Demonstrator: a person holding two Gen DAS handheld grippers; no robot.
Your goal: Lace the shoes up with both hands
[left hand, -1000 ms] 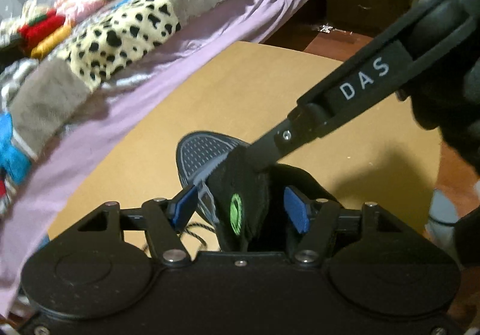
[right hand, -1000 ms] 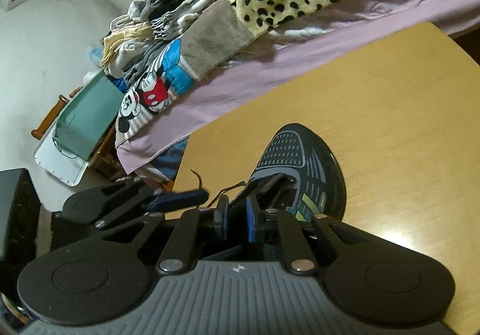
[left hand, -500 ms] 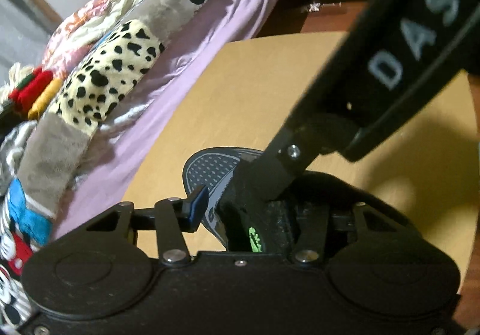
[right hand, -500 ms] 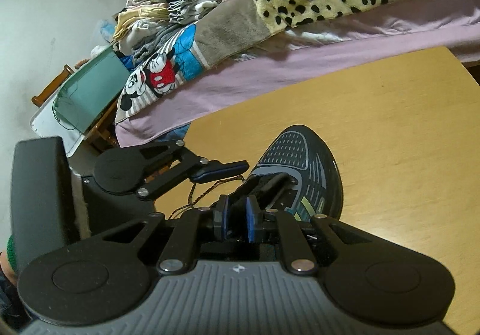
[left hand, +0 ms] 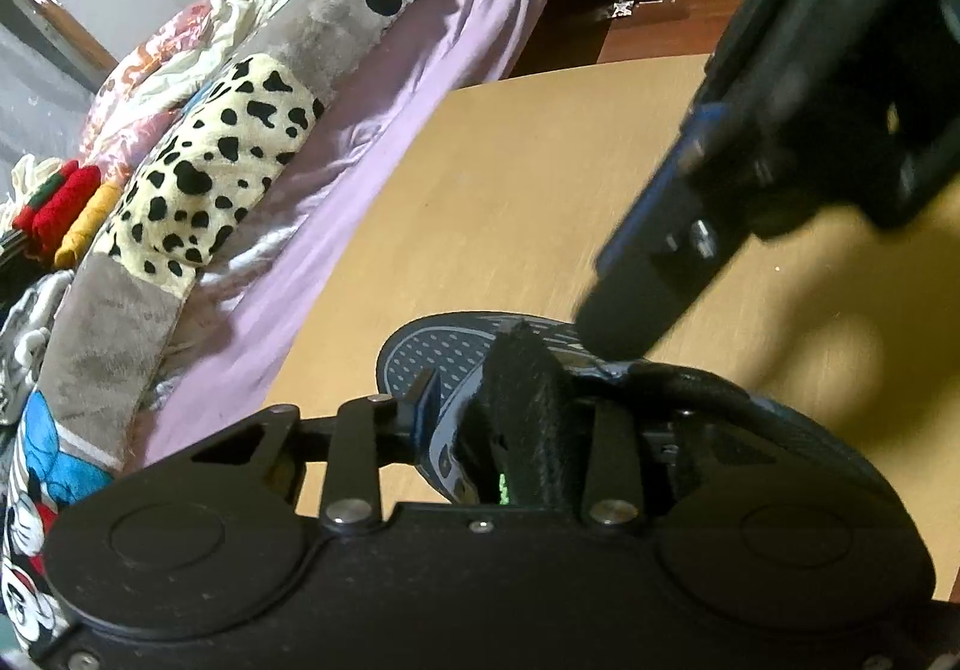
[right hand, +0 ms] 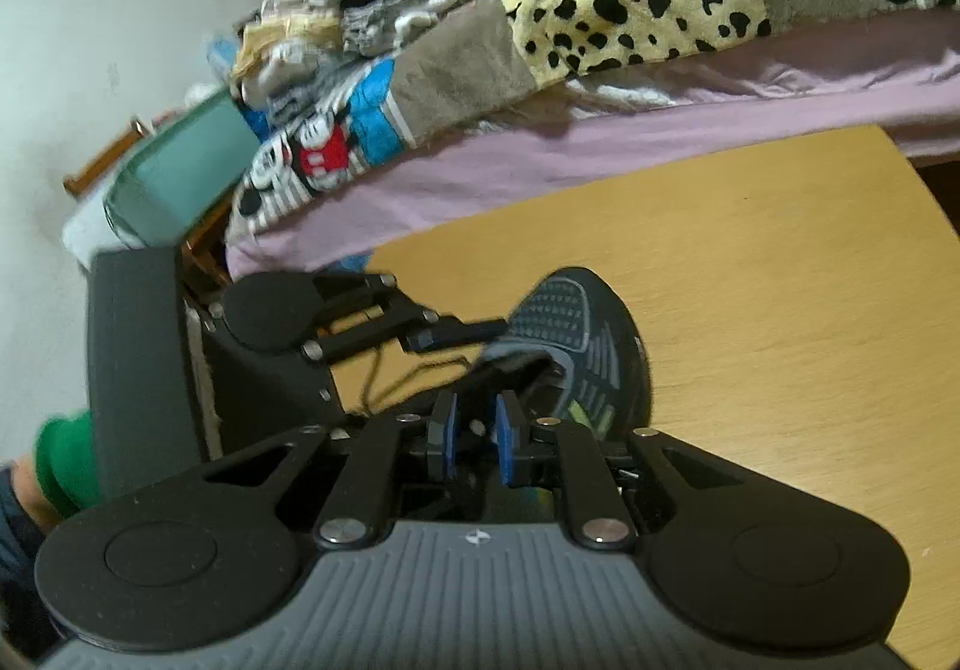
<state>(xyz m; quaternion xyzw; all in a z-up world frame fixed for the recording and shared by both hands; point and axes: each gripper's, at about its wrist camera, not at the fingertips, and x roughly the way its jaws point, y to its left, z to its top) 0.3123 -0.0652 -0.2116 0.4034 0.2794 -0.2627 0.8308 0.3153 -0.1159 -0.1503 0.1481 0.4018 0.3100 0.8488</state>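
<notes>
Blue pads line both pairs of tongs, and each pair works at the dark shoe (right hand: 576, 334) on the table (right hand: 780, 310). The left tongs (left hand: 510, 418) straddle the shoe's black tongue (left hand: 528, 400); their jaws have just been closing, the tongue stands between them, and the left wrist view shows only the left finger (left hand: 427, 400), so whether the pads press the tongue I cannot tell. The right tongs (right hand: 477, 439) hang over the rear of the shoe, jaws just opening and now a narrow gap apart, with nothing pinched between the pads.

Only the right wrist view shows the thin dark lace (right hand: 396, 376) trailing loose on the table on the near-left side of the shoe, below the left tongs' fingers, and a green sleeve (right hand: 66, 460) behind that tool. Only the left wrist view shows the right tongs (left hand: 624, 316) from outside, blurred, their tip down at the shoe's throat just right of the tongue. Beyond the shoe, past the table's far edge, lies a bed (right hand: 600, 148) with a lilac sheet and a patchwork blanket (right hand: 630, 10).
</notes>
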